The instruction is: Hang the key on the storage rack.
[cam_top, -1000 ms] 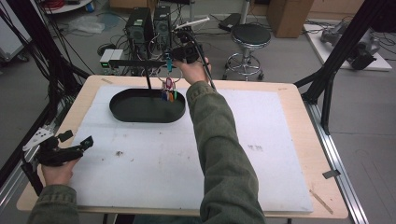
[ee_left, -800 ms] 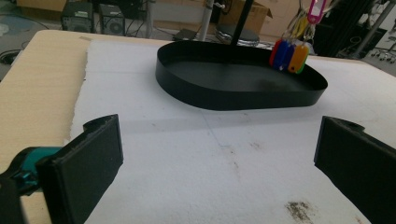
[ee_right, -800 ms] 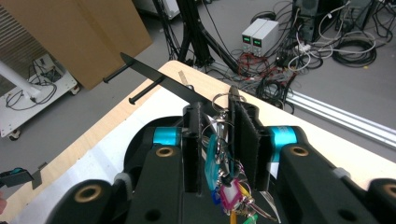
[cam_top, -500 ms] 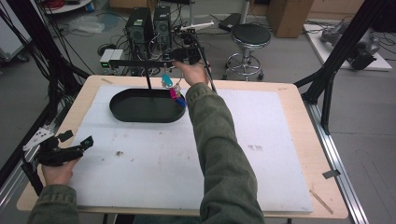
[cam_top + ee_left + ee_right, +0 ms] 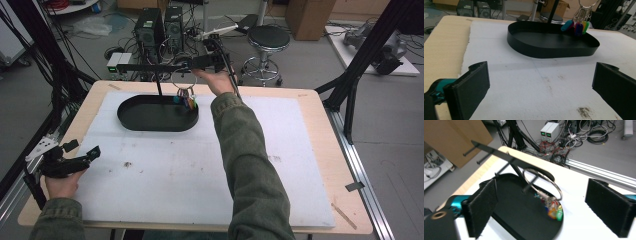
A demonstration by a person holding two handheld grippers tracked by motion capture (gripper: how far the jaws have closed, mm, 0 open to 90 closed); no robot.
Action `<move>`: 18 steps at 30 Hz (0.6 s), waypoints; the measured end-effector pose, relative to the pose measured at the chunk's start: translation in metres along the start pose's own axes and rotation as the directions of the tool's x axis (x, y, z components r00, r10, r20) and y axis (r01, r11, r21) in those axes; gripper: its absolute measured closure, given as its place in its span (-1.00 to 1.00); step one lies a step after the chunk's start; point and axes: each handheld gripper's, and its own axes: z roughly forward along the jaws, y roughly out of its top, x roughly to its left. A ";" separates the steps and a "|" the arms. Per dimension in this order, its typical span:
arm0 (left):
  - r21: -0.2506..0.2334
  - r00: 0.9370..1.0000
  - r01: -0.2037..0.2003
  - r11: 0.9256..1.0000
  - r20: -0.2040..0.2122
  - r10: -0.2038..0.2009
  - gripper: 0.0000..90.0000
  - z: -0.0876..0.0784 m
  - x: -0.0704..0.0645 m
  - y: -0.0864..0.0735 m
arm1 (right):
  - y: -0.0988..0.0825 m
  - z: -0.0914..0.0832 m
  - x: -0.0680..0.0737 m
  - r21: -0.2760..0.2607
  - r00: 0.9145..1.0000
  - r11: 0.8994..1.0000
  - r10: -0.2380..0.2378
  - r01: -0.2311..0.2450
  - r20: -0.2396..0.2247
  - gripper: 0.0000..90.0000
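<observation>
The large silver key ring with coloured tags point(image 5: 544, 187) hangs from the black stand's peg point(image 5: 530, 181) over the oval black tray point(image 5: 157, 114), upper centre; tag details blur. The right gripper point(image 5: 541, 207) has just been opening, its jaws now spread with nothing gripped. The left gripper point(image 5: 540, 90) is spread too, low left.

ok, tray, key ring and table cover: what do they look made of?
Tray: thin matte black sheet, likely painted metal, maybe plastic; the wall is thin and even.
Ring: bright wire, looks like steel; it glints. Its tags look like coloured plastic.
Cover: white foam or felt, judging by its fuzzy torn edge and stains.
</observation>
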 end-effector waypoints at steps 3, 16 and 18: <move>0.000 1.000 -0.003 1.000 -0.001 0.003 -0.96 0.000 0.000 0.000 | -0.002 -0.004 -0.001 0.019 0.999 1.000 -0.016 0.016 0.032 -0.99; 0.006 1.000 -0.009 1.000 -0.003 0.009 -0.96 0.000 -0.001 0.000 | -0.028 -0.029 -0.014 0.125 0.992 0.988 -0.098 0.087 0.079 -0.99; 0.006 1.000 -0.009 1.000 -0.002 0.009 -0.96 0.000 -0.001 0.000 | -0.033 -0.033 -0.016 0.141 0.990 0.987 -0.099 0.084 0.102 -0.99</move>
